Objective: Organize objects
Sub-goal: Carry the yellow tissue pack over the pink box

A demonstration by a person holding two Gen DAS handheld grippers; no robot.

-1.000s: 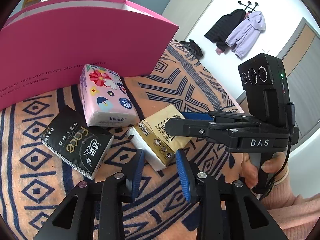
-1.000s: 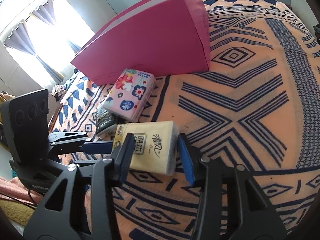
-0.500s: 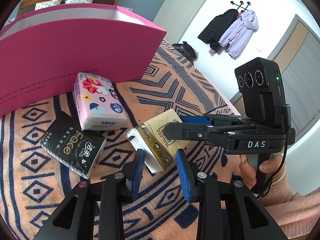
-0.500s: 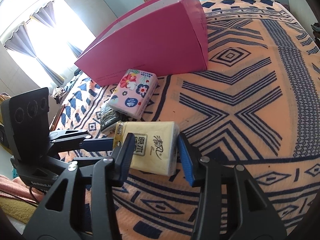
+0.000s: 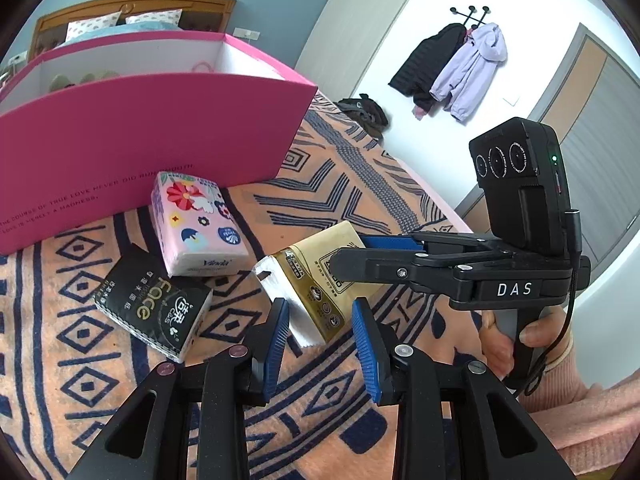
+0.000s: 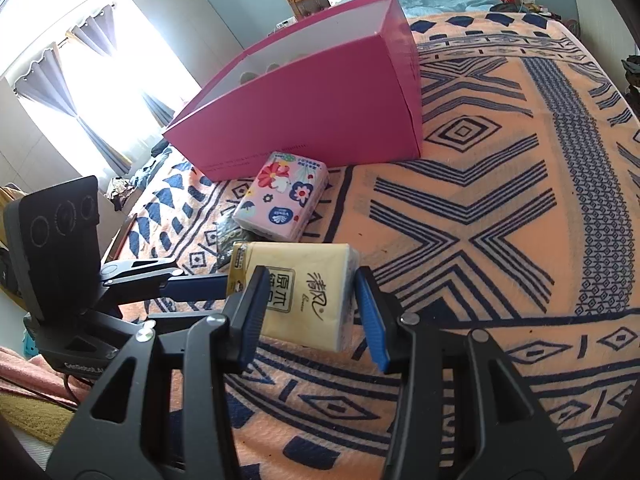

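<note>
Pink box: open-topped rectangular card carton, white inside, at the far side of the bed. A partition divides it. Small rounded items lie in the left compartment; too dim to identify. A pink looped item shows in the right compartment.
Yellow pack: soft rectangular tissue pack in glossy film, printed characters on top. Held tilted above the blanket, nearer than the other packs.
Right claw: partly open, blue ribbed pads pressed on both long sides of the yellow pack.
Left claw: near its narrowest, nothing between the pads; tips just beside the yellow pack's white end.
Floral pack: pink film with flower print, lying just in front of the pink box.
Black pack: black film with gold lettering, lying near-left of the floral pack. In the right wrist view it is mostly hidden behind the yellow pack.
Blanket: fuzzy orange weave with navy diamonds and stripes.
Hand: grips the right claw's handle; pink knit sleeve cut off at the frame edge.
</note>
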